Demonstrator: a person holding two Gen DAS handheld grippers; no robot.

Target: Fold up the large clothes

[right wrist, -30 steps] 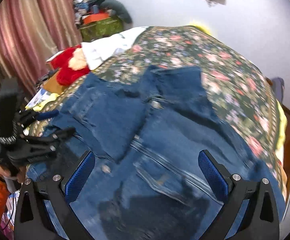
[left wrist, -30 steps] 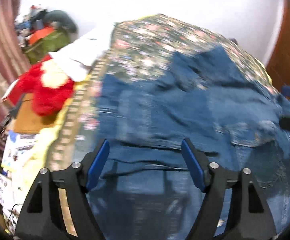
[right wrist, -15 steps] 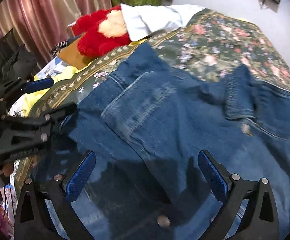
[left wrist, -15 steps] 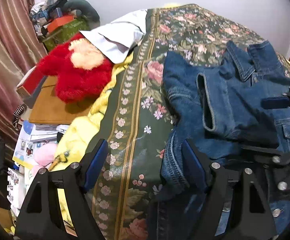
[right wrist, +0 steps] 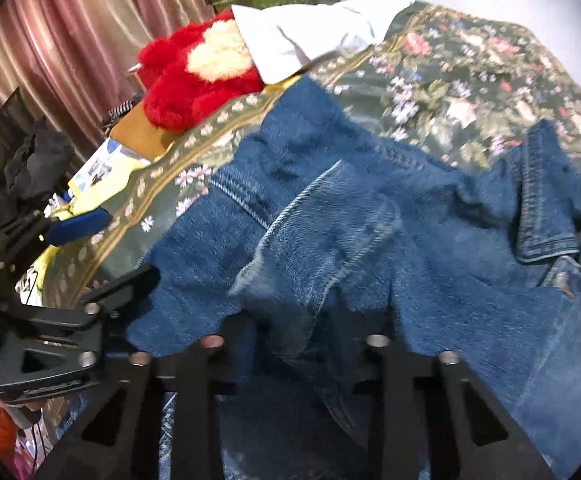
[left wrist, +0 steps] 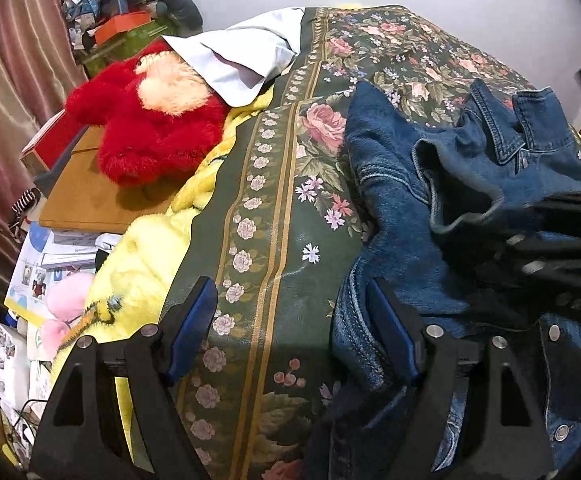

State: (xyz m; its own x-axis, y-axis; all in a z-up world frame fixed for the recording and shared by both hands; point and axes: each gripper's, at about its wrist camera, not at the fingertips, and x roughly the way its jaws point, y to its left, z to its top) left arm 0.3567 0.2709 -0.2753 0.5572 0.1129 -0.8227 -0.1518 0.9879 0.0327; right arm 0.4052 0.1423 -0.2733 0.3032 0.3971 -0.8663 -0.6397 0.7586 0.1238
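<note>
Jacket (right wrist: 370,240) mid-fold on bed (left wrist: 282,184): my right claw (right wrist: 294,320) pinches denim, left claw (left wrist: 290,328) spread; next, grab hem.

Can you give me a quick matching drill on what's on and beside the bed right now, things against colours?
Things:
1. jacket
2. plush toy
3. pillow
4. blanket

Colours:
A. white
B. yellow
C. blue denim
D. red

Pairs: 1-C, 2-D, 3-A, 4-B
</note>
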